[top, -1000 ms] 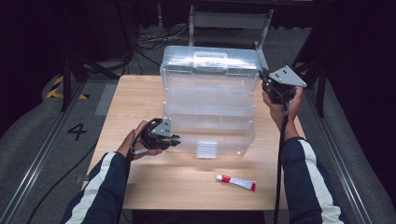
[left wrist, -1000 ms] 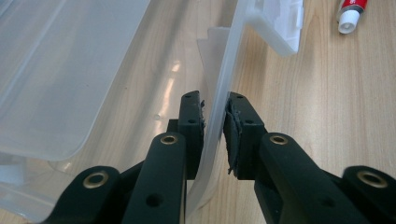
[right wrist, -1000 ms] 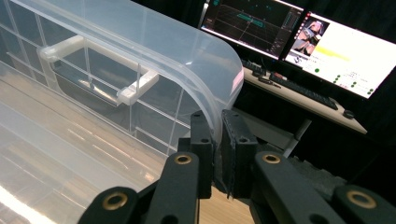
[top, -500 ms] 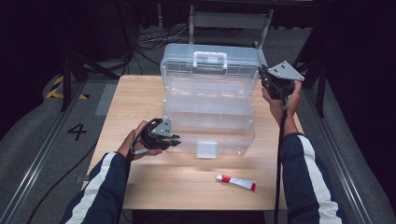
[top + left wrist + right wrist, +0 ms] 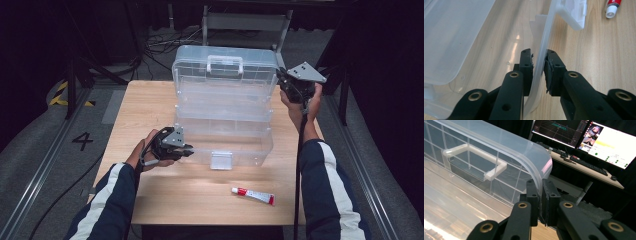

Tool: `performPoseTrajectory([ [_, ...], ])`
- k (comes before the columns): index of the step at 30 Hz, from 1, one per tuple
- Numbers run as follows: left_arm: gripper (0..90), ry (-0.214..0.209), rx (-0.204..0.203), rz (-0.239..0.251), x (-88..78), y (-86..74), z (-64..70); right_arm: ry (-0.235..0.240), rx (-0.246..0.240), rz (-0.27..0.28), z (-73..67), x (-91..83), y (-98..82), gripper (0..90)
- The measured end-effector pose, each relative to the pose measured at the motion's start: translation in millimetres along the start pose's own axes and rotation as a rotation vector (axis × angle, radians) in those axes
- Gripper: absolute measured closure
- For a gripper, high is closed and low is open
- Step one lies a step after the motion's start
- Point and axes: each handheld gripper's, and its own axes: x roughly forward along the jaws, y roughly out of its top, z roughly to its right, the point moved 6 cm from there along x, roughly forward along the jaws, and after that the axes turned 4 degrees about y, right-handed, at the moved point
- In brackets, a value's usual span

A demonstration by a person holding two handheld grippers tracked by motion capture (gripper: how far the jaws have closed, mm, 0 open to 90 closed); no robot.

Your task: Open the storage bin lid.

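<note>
I see the clear plastic box [image 5: 225, 110] standing open across the middle of the wooden table [image 5: 150, 110], its lid [image 5: 225, 67] with the handle [image 5: 225, 64] raised at the 12 o'clock side. My left gripper [image 5: 187, 149], at the box's 8 o'clock corner, has its 2 jaws pinched narrow on the thin front wall [image 5: 544, 50] of the base. My right gripper [image 5: 281, 80], up at 2 o'clock, is clamped on the lid's rounded corner [image 5: 541, 160]. A red-and-white tube [image 5: 253, 195] lies on the table at 5 o'clock, apart from the box.
</note>
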Motion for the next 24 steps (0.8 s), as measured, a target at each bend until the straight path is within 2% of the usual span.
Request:
performPoseTrajectory([
  [24, 78.8, -0.002, 0.014, -0.024, 0.5, 1.5, 0.1, 0.049, 0.042, -0.045, 13.4, 20.8, 4.4, 85.3],
])
